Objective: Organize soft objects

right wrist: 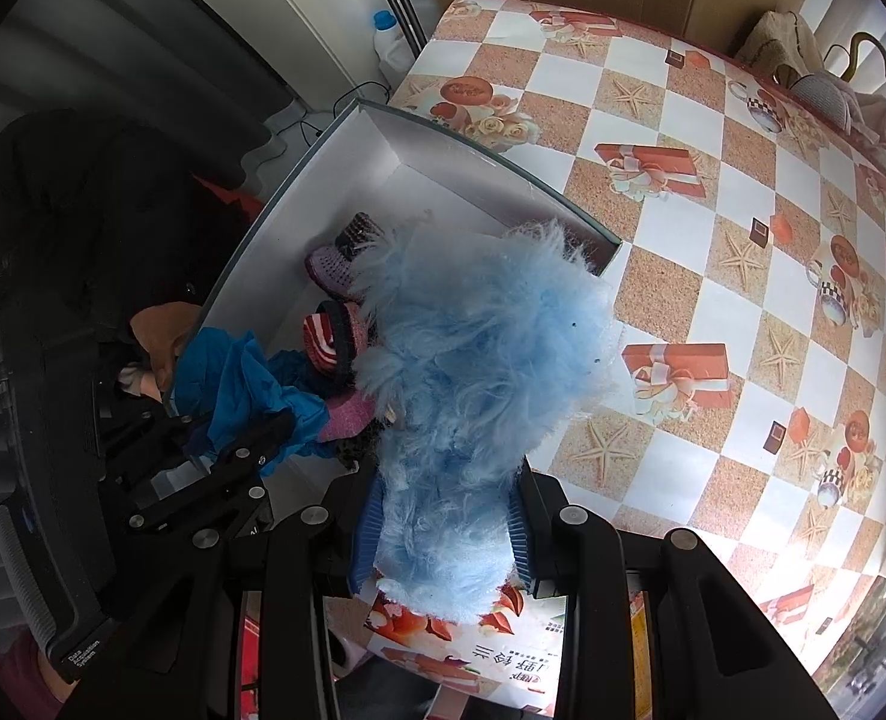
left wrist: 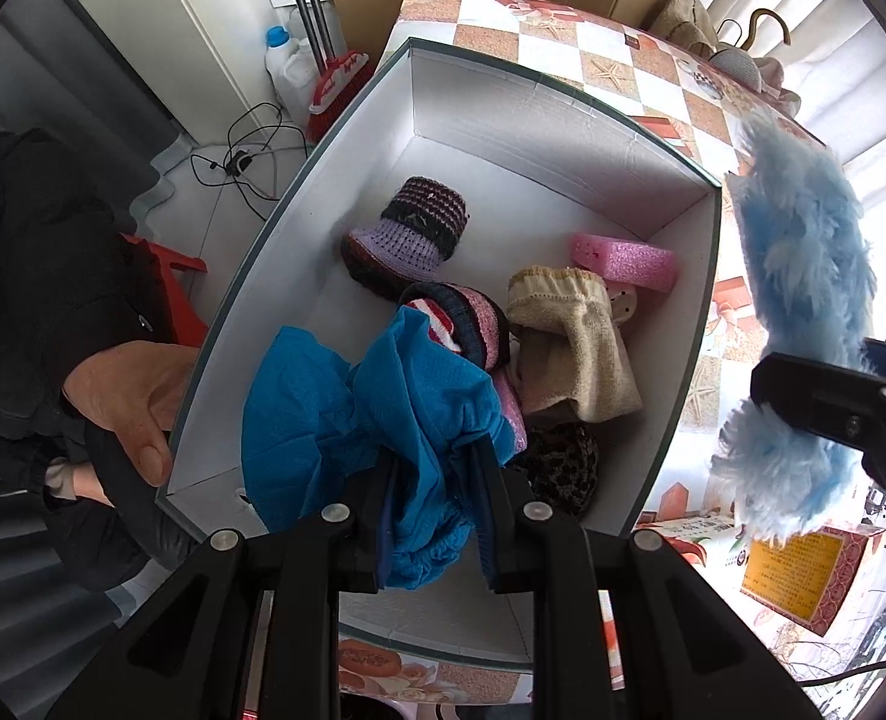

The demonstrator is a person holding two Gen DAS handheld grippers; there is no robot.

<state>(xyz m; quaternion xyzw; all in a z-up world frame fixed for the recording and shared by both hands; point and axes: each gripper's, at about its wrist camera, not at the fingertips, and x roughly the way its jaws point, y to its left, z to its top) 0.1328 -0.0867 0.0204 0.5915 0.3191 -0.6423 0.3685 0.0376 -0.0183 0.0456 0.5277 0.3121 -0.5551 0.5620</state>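
I am gripping a crumpled bright blue cloth [left wrist: 377,420] in my left gripper [left wrist: 434,516], its fingers pressing on a thin, matte fold with a gathered hem, and it is hanging over the near end of the white box [left wrist: 539,120]. My right gripper [right wrist: 443,534] is clamping a fluffy pale blue duster [right wrist: 479,360], long-fibred and shaggy, which is hovering at the box's right edge, above the checked tablecloth [right wrist: 713,276].

Inside the box I am counting two knitted hats: a striped red, white and pink one [left wrist: 467,318] lying just beyond the cloth, and a purple and black one [left wrist: 413,228] further back. Beside them one beige towelling piece [left wrist: 575,348] is lying, one dark leopard-patterned piece [left wrist: 563,462] near the front right, and one pink foam block [left wrist: 623,261] sitting toward the far right wall. A person's hand [left wrist: 131,402] is resting at the box's left rim.
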